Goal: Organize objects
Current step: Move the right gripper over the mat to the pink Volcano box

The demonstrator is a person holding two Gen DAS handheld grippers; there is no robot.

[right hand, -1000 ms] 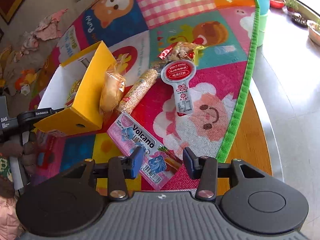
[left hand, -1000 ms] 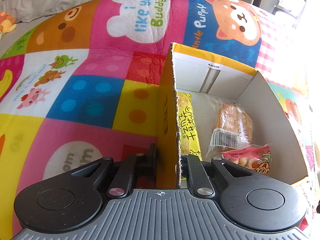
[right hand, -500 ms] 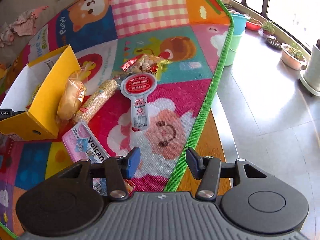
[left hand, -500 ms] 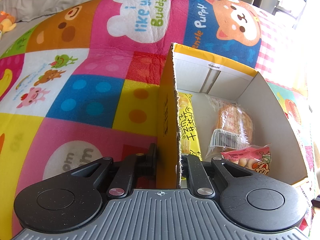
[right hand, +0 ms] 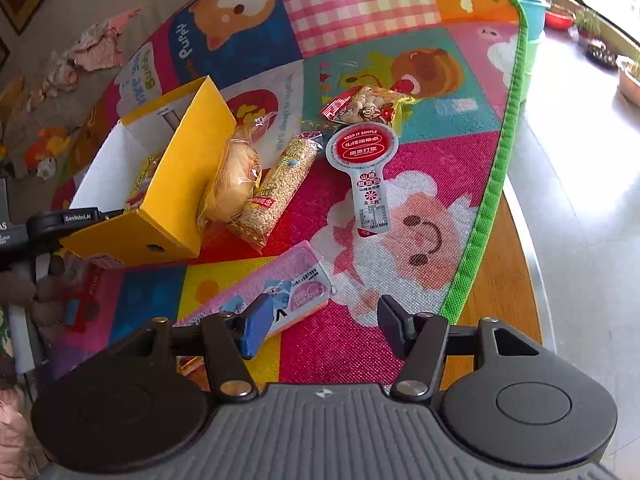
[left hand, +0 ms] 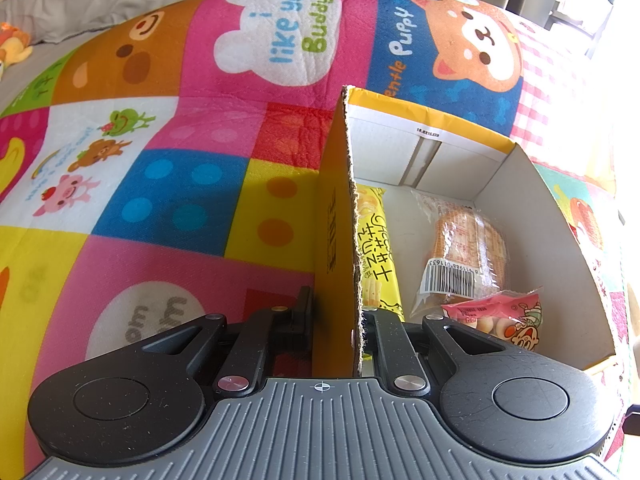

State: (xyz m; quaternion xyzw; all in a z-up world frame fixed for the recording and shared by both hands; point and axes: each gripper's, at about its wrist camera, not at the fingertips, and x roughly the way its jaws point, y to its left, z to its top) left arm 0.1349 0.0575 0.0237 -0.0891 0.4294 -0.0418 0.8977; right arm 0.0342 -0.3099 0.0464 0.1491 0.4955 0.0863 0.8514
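My left gripper (left hand: 338, 316) is shut on the near-left wall of the yellow cardboard box (left hand: 334, 216), one finger on each side. Inside lie a yellow snack pack (left hand: 374, 248), a clear-wrapped orange biscuit pack (left hand: 466, 248) and a pink snack bag (left hand: 500, 320). The box (right hand: 160, 208) also shows in the right wrist view. My right gripper (right hand: 320, 324) is open and empty above the mat, its left finger over the pink Volcano pack (right hand: 280, 292). A bread bag (right hand: 234, 184) and a grain bar (right hand: 276, 188) lean beside the box.
A red-and-white spoon-shaped pack (right hand: 366, 172) and a nut snack bag (right hand: 368, 106) lie further out on the colourful play mat (right hand: 420, 232). The mat's green edge (right hand: 496, 184) and the wooden table rim (right hand: 504, 280) run on the right, with floor beyond.
The right gripper swung right toward the mat edge, then back left over the Volcano pack. The left gripper kept its hold on the box wall without moving.
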